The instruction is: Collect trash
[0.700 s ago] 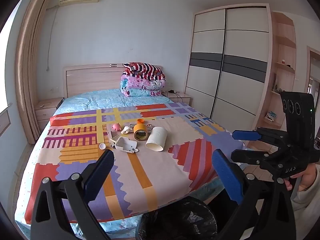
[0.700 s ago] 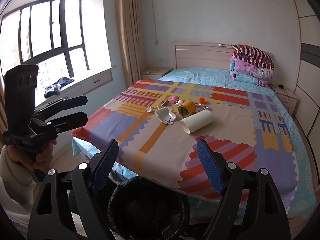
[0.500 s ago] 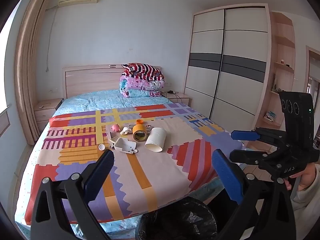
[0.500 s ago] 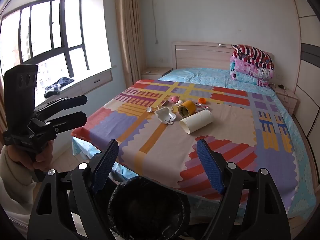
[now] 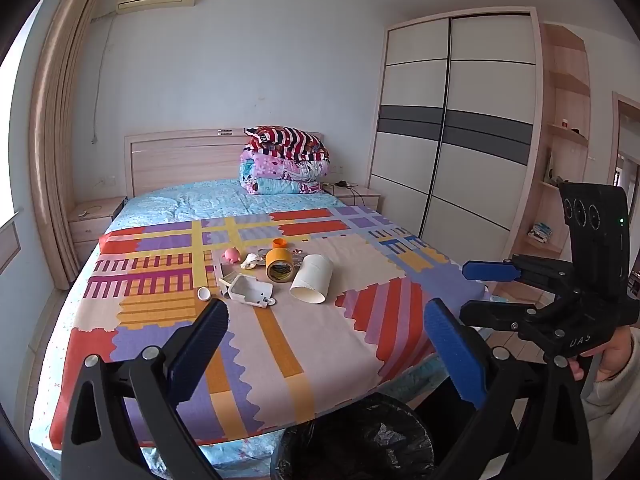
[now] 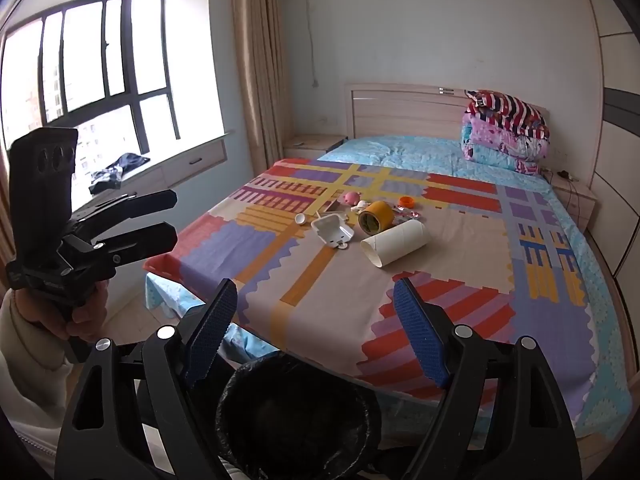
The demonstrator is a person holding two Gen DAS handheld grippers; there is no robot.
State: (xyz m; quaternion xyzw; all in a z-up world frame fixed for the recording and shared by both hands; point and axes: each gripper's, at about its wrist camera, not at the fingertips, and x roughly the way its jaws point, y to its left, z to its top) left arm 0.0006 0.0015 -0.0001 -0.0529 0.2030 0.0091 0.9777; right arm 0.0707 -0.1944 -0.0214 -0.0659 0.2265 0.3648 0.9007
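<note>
A cluster of trash lies mid-bed: a white paper tube, a yellow tape roll, a white foam box, a pink toy, an orange cap and a small white cap. A bin with a black bag stands at the bed's foot, below both grippers. My left gripper is open and empty, short of the bed's foot. My right gripper is open and empty; it also shows in the left wrist view.
The bed has a colourful patterned cover and folded quilts at the headboard. A wardrobe stands to the right, and a window ledge and curtain to the left. Nightstands flank the headboard.
Both grippers have drifted slightly; the scene on the bed is the same. Both stay open and empty.
</note>
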